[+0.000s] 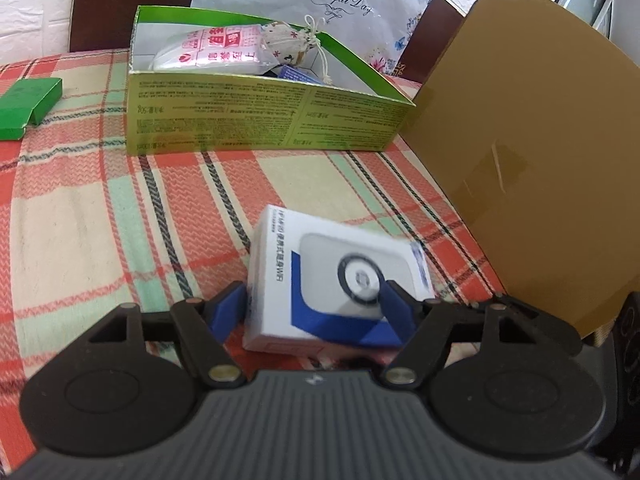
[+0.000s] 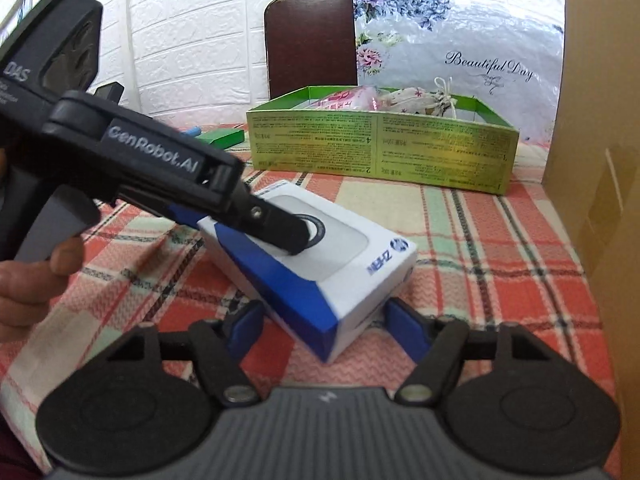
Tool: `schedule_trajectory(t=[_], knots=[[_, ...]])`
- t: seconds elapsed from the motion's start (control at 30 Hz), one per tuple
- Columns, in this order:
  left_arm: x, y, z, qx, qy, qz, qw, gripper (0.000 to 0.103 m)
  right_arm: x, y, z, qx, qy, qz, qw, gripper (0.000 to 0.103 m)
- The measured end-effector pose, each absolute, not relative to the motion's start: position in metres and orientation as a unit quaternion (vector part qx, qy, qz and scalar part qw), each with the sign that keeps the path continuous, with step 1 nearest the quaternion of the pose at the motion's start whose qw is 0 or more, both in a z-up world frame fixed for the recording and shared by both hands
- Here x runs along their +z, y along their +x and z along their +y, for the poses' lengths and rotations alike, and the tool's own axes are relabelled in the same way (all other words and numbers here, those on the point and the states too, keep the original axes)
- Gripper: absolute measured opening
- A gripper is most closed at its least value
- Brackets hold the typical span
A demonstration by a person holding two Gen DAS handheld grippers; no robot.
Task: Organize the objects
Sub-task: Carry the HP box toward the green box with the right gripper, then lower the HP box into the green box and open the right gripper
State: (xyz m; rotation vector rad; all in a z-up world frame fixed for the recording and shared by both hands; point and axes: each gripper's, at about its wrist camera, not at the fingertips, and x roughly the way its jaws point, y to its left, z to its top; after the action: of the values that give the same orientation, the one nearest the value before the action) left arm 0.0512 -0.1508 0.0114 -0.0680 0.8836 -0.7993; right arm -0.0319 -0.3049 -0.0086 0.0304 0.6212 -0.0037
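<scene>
1. The white-and-blue box [image 1: 338,280] is shown on the plaid counter [image 1: 100,208], near the centre, at roughly 6 o'clock from the open green tray [image 1: 264,120]; its far end appears raised, so it is probably tilted rather than lying flat.
2. The left gripper [image 1: 316,312] is seen with its blue fingers [image 1: 394,312] spread around the near end of the box. In the right wrist view 1 finger is laid on the printed top face; whether the box is actually clamped cannot be told.
3. The right gripper [image 2: 324,326] is held with its jaws apart on either side of the box's near corner, apparently not touching it; it is judged to be placed there to steady or take the box.
4. The green tray already holds a pink-and-white packet [image 1: 208,50], a drawstring cloth pouch [image 1: 286,46] and a small blue item [image 1: 298,74], which suggests that it serves as the collecting container.
5. A small green carton [image 1: 26,106] is seen at 9 o'clock from the tray, and a brown cardboard panel [image 1: 520,140] stands at 3 o'clock.
6. The box is judged the next item for the tray; free space appears towards the tray's right end.
</scene>
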Motion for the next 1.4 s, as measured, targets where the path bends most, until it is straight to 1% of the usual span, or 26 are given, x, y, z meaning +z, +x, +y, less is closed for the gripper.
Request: schedule_trajectory(t=[0.1, 0.13, 0.27, 0.4, 0.43, 0.5, 0.6, 0.7, 0.87, 0.97, 1.0, 1.03, 1.07, 1.13, 1.2, 1.4], knots=[[0.013, 0.046, -0.154, -0.390, -0.018, 0.416, 0.821, 0.072, -0.006, -0.031, -0.308, -0.018, 0.001, 0.304, 0.952, 0.068], [0.014, 0.046, -0.156, -0.390, -0.014, 0.417, 0.821, 0.072, -0.005, -0.031, -0.310, -0.019, 0.000, 0.305, 0.952, 0.066], [0.020, 0.055, -0.158, -0.379, -0.019, 0.413, 0.828, 0.073, -0.004, -0.031, -0.310, -0.021, -0.002, 0.305, 0.952, 0.068], [0.014, 0.065, -0.164, -0.371, -0.023, 0.429, 0.823, 0.070, -0.006, -0.025, -0.308, -0.016, -0.006, 0.310, 0.950, 0.068], [0.017, 0.064, -0.164, -0.369, -0.020, 0.424, 0.827, 0.068, -0.005, -0.025, -0.308, -0.017, -0.004, 0.310, 0.951, 0.065], [0.031, 0.061, -0.163, -0.367, -0.015, 0.400, 0.840, 0.066, 0.000, -0.025, -0.309, -0.019, -0.005, 0.304, 0.953, 0.062], [0.063, 0.064, -0.164, -0.376, -0.003, 0.347, 0.859, 0.066, 0.018, -0.024, -0.307, -0.028, -0.028, 0.255, 0.966, 0.062], [0.089, 0.083, -0.173, -0.374, 0.008, 0.305, 0.876, 0.066, 0.040, -0.004, -0.314, -0.040, -0.042, 0.215, 0.975, 0.062], [0.111, 0.133, -0.193, -0.359, -0.008, 0.284, 0.889, 0.066, 0.060, 0.047, -0.332, -0.066, -0.054, 0.176, 0.981, 0.061], [0.112, 0.161, -0.213, -0.359, -0.001, 0.274, 0.892, 0.065, 0.061, 0.076, -0.349, -0.086, -0.057, 0.166, 0.981, 0.061], [0.110, 0.168, -0.219, -0.359, 0.002, 0.278, 0.891, 0.066, 0.059, 0.088, -0.355, -0.096, -0.059, 0.168, 0.979, 0.062], [0.106, 0.175, -0.225, -0.354, 0.009, 0.284, 0.891, 0.066, 0.055, 0.097, -0.361, -0.106, -0.059, 0.173, 0.977, 0.069], [0.101, 0.180, -0.231, -0.340, 0.022, 0.291, 0.894, 0.067, 0.049, 0.108, -0.366, -0.119, -0.059, 0.185, 0.974, 0.073], [0.088, 0.185, -0.237, -0.316, 0.048, 0.300, 0.899, 0.067, 0.040, 0.119, -0.375, -0.135, -0.045, 0.202, 0.969, 0.074], [0.078, 0.184, -0.233, -0.311, 0.047, 0.311, 0.897, 0.067, 0.038, 0.113, -0.380, -0.132, -0.014, 0.194, 0.972, 0.075], [0.070, 0.164, -0.219, -0.292, 0.049, 0.326, 0.898, 0.067, 0.038, 0.094, -0.374, -0.132, 0.001, 0.177, 0.975, 0.076]])
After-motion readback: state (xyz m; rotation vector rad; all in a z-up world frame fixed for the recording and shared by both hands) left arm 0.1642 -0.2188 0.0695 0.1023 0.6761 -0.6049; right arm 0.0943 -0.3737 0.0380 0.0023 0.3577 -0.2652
